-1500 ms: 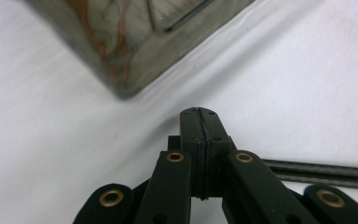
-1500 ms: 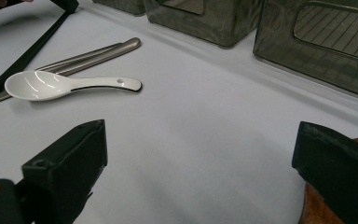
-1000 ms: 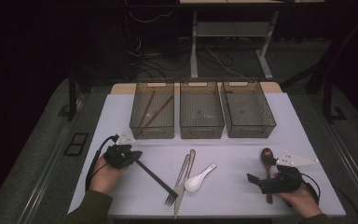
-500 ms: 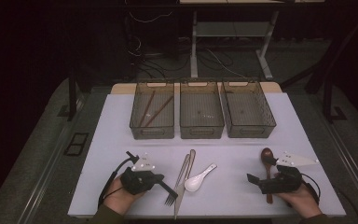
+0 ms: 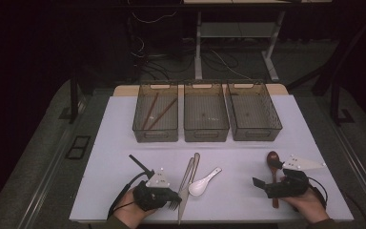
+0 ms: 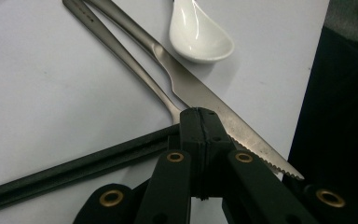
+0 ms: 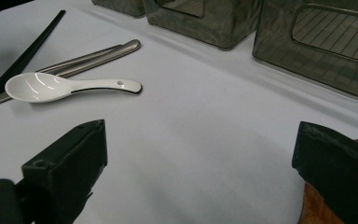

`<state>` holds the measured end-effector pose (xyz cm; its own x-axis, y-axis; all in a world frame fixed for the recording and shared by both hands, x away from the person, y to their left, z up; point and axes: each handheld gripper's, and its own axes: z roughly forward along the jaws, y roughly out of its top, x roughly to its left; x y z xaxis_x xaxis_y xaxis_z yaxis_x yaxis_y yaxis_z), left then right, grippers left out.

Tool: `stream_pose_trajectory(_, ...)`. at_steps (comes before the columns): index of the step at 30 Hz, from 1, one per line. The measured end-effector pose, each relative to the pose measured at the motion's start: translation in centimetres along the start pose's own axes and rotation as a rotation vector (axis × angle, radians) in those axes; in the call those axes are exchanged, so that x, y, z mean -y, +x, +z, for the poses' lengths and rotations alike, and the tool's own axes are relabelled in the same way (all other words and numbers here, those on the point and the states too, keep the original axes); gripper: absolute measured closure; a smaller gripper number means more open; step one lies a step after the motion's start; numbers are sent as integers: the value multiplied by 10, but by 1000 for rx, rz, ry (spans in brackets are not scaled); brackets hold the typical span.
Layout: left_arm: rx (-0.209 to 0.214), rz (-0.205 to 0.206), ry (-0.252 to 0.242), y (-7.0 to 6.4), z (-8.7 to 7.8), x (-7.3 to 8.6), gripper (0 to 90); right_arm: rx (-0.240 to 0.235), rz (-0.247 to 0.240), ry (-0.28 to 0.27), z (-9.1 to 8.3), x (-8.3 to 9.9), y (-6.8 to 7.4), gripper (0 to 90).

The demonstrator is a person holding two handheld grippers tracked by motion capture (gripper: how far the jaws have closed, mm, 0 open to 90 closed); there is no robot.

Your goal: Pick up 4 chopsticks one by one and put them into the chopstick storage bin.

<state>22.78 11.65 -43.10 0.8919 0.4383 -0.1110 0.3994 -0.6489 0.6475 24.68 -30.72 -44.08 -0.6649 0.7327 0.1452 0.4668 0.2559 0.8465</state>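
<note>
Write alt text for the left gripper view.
The left gripper has its jaws closed together over the neck of a metal fork, beside a serrated knife. A white ceramic spoon lies beyond, and black chopsticks cross the white table.

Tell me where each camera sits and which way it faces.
High view: above the near edge, looking forward and down at three bins; both hands show.
Left gripper view: on the left tongs, shut, over fork and knife.
Right gripper view: on the right tongs, open.
All share the white spoon.
</note>
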Motion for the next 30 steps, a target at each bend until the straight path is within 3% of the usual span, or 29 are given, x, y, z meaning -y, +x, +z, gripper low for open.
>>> stream_pose_trajectory(12, 2, 26, 24, 0, 7, -2, 892, -2, 0, 2, 0, 0, 0, 28)
stream_pose_trajectory(21, 0, 22, 1, 0, 11, -7, 892, -1, 0, 0, 0, 0, 0, 28)
stream_pose_trajectory(30, -9, 41, 13, 0, 13, -7, 892, 0, 3, -1, -1, 0, 0, 28)
